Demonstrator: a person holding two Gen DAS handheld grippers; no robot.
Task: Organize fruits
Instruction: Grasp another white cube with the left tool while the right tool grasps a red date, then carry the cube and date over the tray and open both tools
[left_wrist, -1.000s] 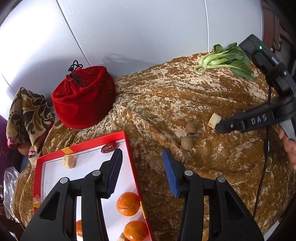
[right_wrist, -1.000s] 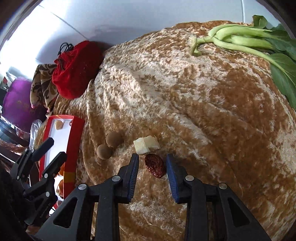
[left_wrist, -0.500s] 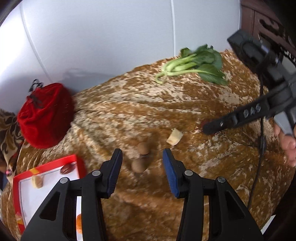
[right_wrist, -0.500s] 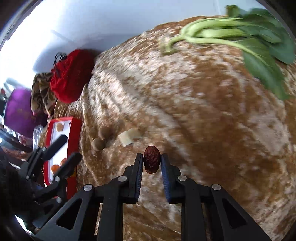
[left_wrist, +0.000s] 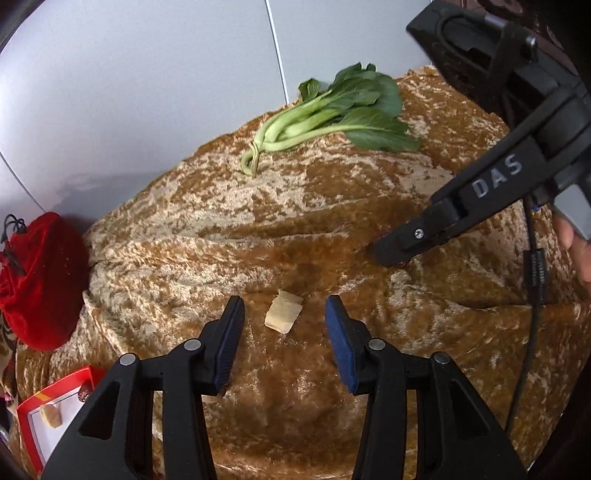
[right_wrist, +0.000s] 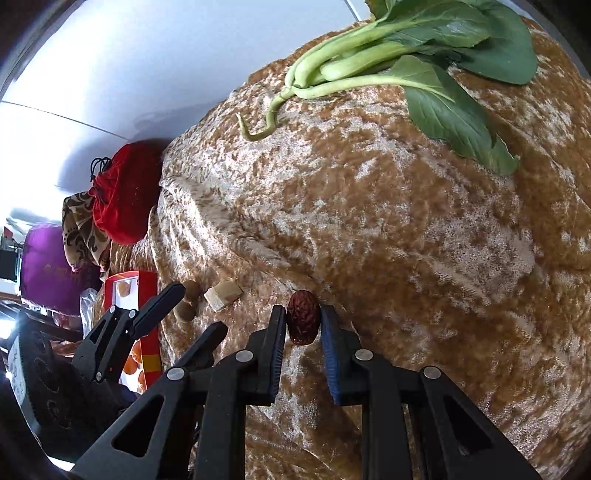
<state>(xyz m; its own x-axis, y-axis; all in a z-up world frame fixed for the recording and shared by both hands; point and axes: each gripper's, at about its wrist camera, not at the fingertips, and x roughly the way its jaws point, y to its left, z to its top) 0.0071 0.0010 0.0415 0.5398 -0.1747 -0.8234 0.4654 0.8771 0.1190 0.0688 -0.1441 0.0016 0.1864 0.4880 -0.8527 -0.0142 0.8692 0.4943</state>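
My right gripper (right_wrist: 303, 325) is shut on a wrinkled red date (right_wrist: 303, 321), held just above the brown velvet cloth (right_wrist: 388, 240). It also shows in the left wrist view (left_wrist: 391, 258) at the right. My left gripper (left_wrist: 284, 325) is open, its jaws on either side of a pale cut fruit chunk (left_wrist: 283, 316) on the cloth; the chunk also shows in the right wrist view (right_wrist: 223, 294). Two small brown round fruits (right_wrist: 186, 306) lie beside the chunk. A red-rimmed white tray (left_wrist: 40, 421) at lower left holds a pale chunk and a date; oranges (right_wrist: 135, 363) show in it.
A bunch of bok choy (left_wrist: 332, 114) lies at the far side of the cloth. A red velvet drawstring bag (left_wrist: 37, 280) stands at the left by the white wall. A patterned cloth (right_wrist: 79, 232) and a purple bag (right_wrist: 51, 269) lie beyond it.
My right gripper closed on the date and lifted it off the cloth. My left gripper swung right from the tray, past the round fruits, to straddle the pale chunk.
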